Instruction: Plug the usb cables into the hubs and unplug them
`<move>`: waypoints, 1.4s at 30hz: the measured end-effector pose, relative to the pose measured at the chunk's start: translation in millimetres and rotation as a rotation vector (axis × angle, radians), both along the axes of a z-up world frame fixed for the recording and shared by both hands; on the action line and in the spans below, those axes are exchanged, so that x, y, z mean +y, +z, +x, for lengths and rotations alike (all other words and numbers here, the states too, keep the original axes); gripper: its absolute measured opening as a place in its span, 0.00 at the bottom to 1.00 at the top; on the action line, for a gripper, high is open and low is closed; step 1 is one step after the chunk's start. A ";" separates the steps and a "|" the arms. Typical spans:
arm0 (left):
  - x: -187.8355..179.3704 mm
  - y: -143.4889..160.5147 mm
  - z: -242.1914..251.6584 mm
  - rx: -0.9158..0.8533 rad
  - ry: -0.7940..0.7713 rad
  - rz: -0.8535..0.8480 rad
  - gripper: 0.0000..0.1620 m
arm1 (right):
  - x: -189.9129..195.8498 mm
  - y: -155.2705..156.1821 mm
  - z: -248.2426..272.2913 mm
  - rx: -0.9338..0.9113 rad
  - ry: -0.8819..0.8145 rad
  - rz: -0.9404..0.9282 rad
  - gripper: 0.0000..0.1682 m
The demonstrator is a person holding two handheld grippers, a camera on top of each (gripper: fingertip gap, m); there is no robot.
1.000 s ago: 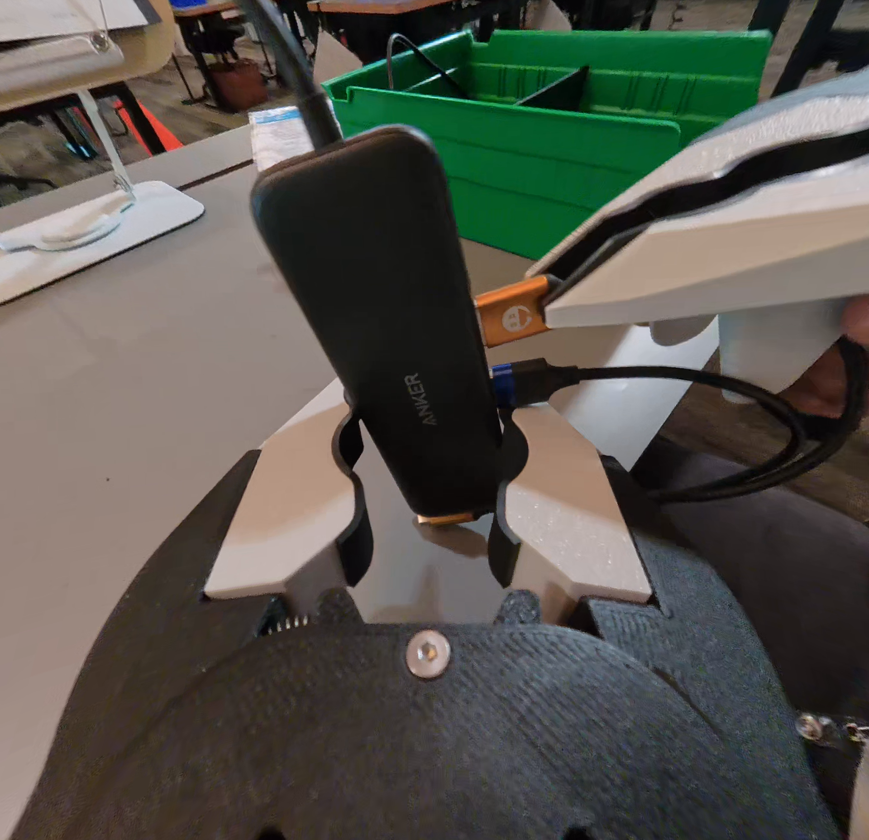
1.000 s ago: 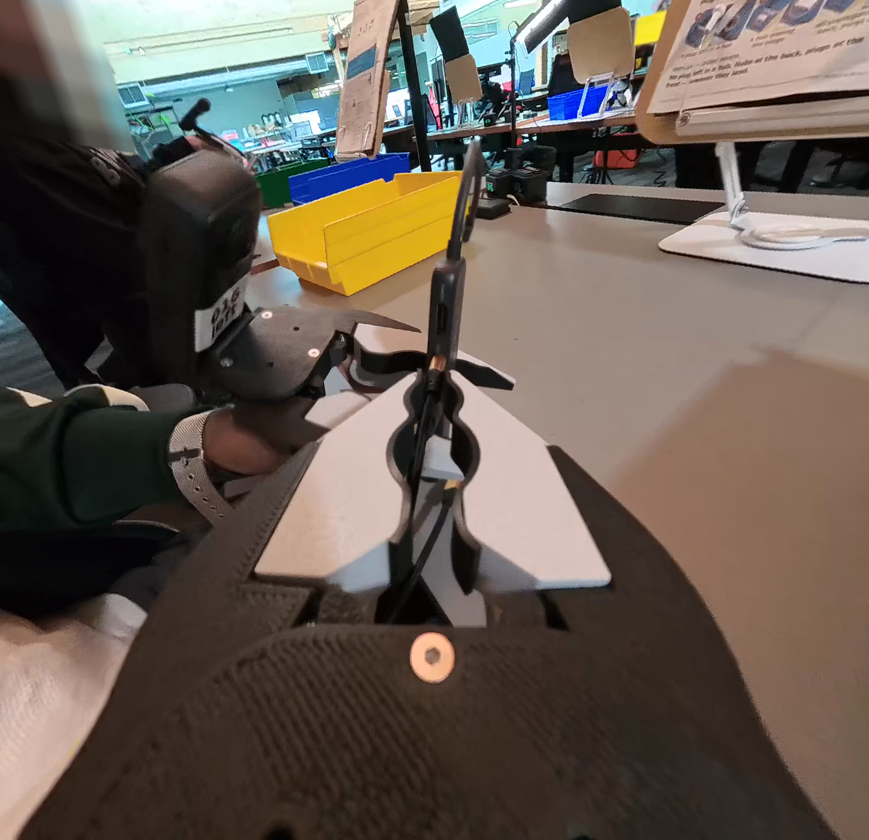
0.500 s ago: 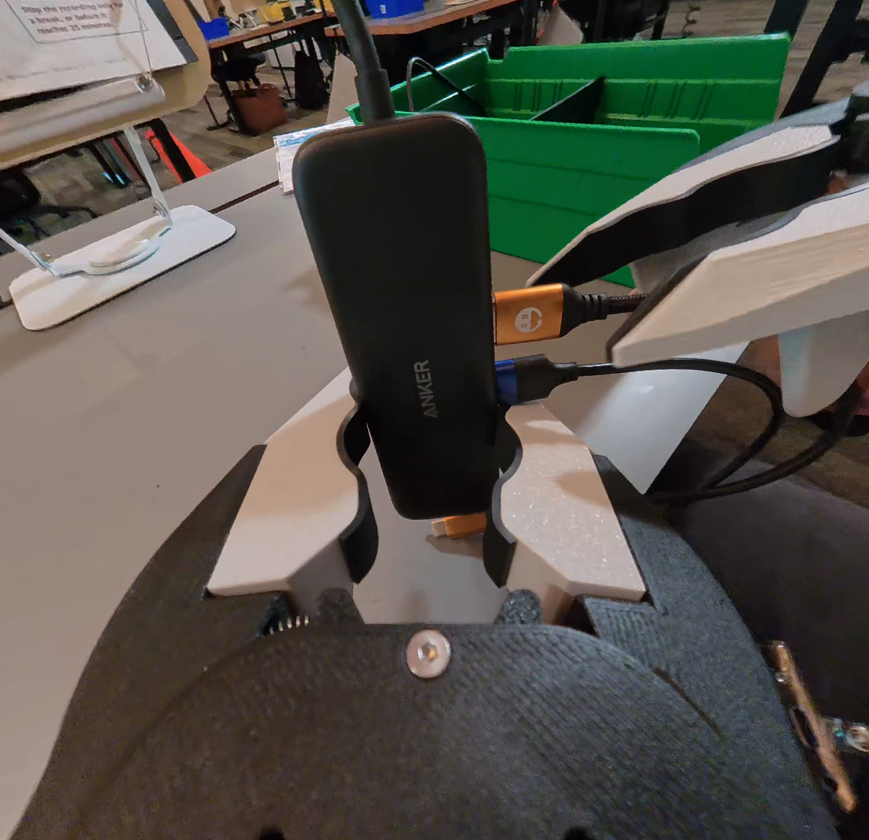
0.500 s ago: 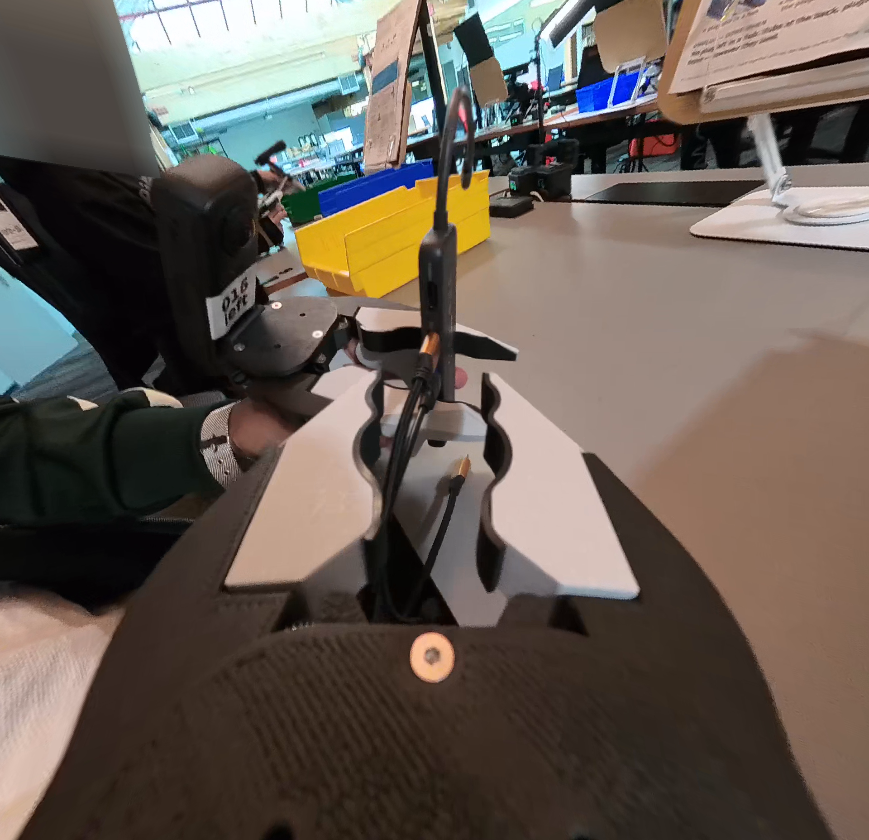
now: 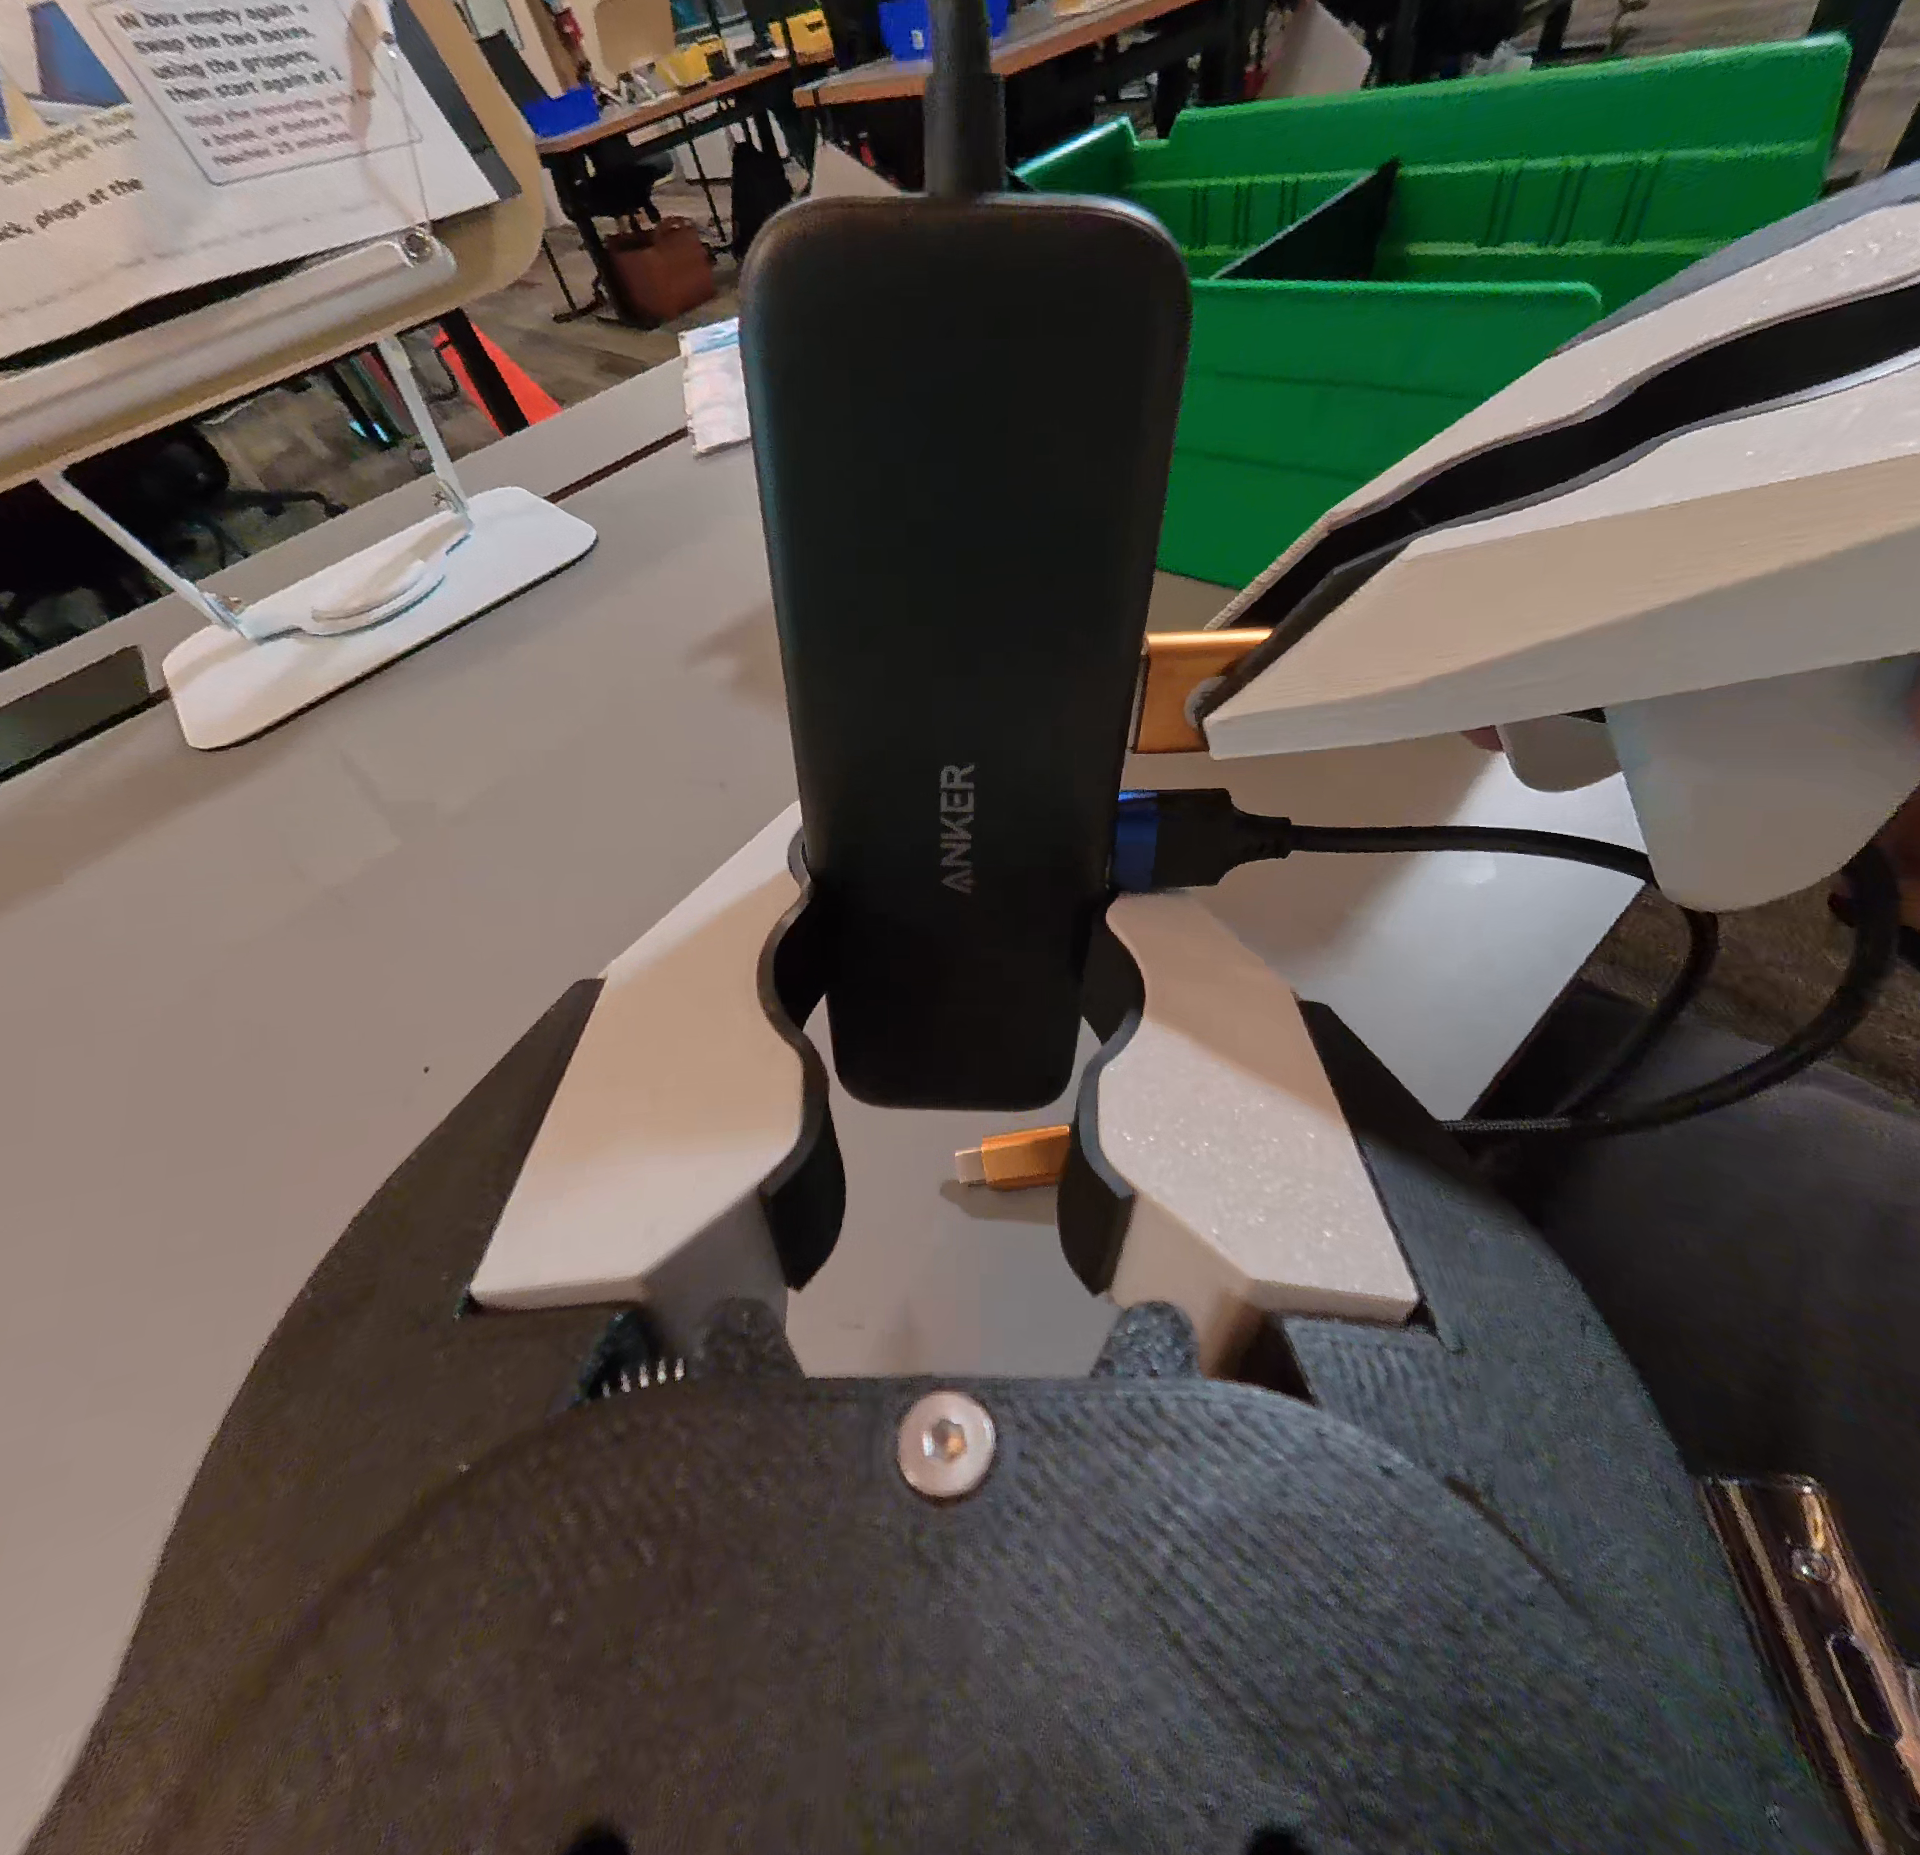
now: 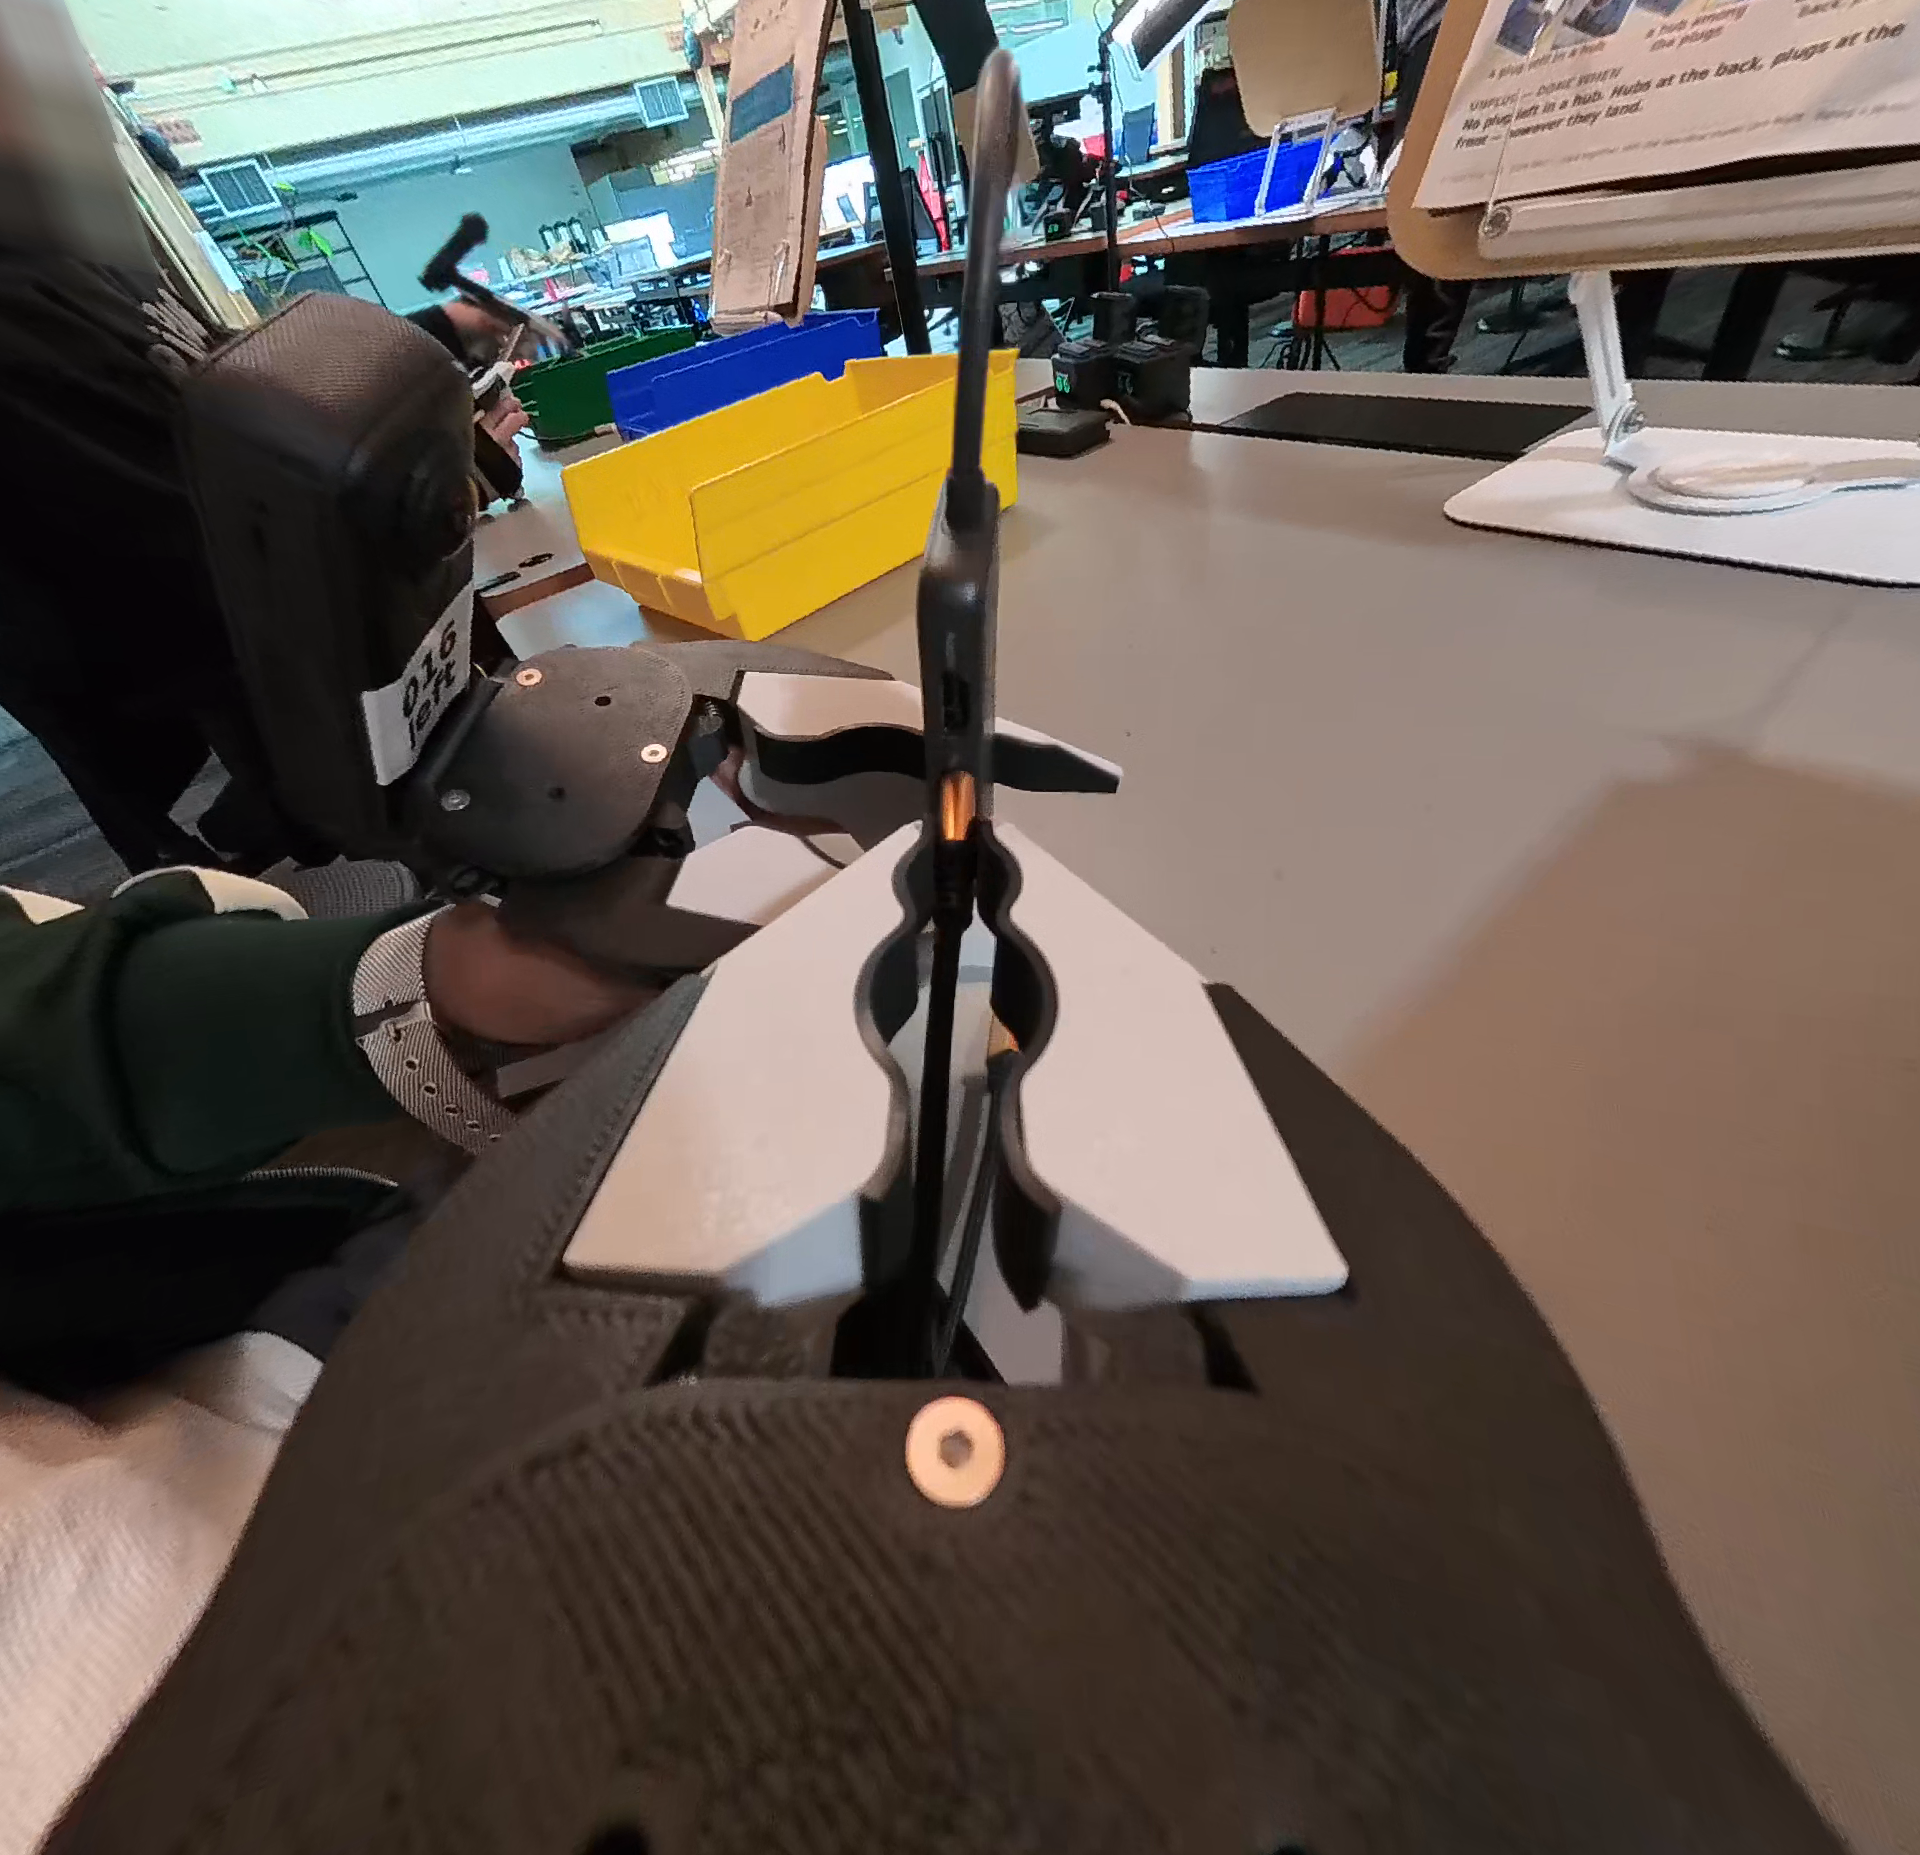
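Matte black USB hub (image 5: pixel 961 600), a slim slab with rounded corners, held upright at centre of the left wrist view, its lower end clamped between the scalloped white fingers of the left gripper (image 5: pixel 954 984). Thick black lead rising from its top toward 12 o'clock. Two plugs seated in its edge at 3 o'clock: an orange metallic plug (image 5: pixel 1179 691), pinched by the wedge-shaped white tips of the right gripper (image 5: pixel 1221 688), and just below it a blue-collared black plug (image 5: pixel 1169 837) trailing a thin glossy cable. Loose orange connector (image 5: pixel 1016 1156) lying on the smooth grey surface (image 5: pixel 312 974) under the hub.

From the right wrist view, same hub (image 6: pixel 961 642) edge-on at 12 o'clock, right gripper (image 6: pixel 954 870) clenched on the orange plug (image 6: pixel 956 803) and its braided cable. Ribbed green plastic bin (image 5: pixel 1455 278) at 2 o'clock on the left; yellow bin (image 6: pixel 800 496) at 11 o'clock on the right.
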State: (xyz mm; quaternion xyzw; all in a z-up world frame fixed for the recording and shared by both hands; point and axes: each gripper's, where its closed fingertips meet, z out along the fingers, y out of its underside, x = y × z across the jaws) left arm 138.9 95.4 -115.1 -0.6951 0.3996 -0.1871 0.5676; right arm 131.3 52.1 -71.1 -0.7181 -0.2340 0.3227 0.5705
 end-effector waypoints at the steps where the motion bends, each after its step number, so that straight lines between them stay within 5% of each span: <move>1: 0.2 1.6 -0.3 -0.014 0.006 -0.003 0.28 | -0.4 1.5 -0.7 0.004 0.001 0.002 0.03; 9: 2.1 13.3 -2.1 -0.111 0.037 -0.014 0.28 | -2.7 11.8 -2.5 0.043 0.025 -0.020 0.04; 13: 57.3 28.4 -79.6 -0.414 0.215 -0.282 0.27 | -13.6 26.5 7.0 0.168 0.054 -0.036 0.03; 18: 60.1 56.3 -124.0 -0.316 0.284 -0.055 0.27 | -2.4 47.3 30.1 0.262 0.021 -0.015 0.03; 26: 65.8 37.3 -125.5 -0.319 0.284 -0.091 0.26 | -34.5 196.8 139.9 0.496 -0.093 0.372 0.03; 29: 68.4 32.7 -128.0 -0.351 0.288 -0.131 0.26 | -46.8 221.1 191.3 0.492 -0.204 0.481 0.03; 33: 69.2 29.2 -125.6 -0.364 0.283 -0.157 0.26 | -34.2 203.7 230.2 0.402 -0.273 0.518 0.03; 39: 64.2 26.4 -115.0 -0.292 0.260 -0.121 0.26 | 25.5 90.4 242.9 0.346 -0.259 0.250 0.03; 42: 62.6 22.6 -110.5 -0.266 0.245 -0.119 0.26 | 22.6 95.3 235.6 0.332 -0.220 0.267 0.03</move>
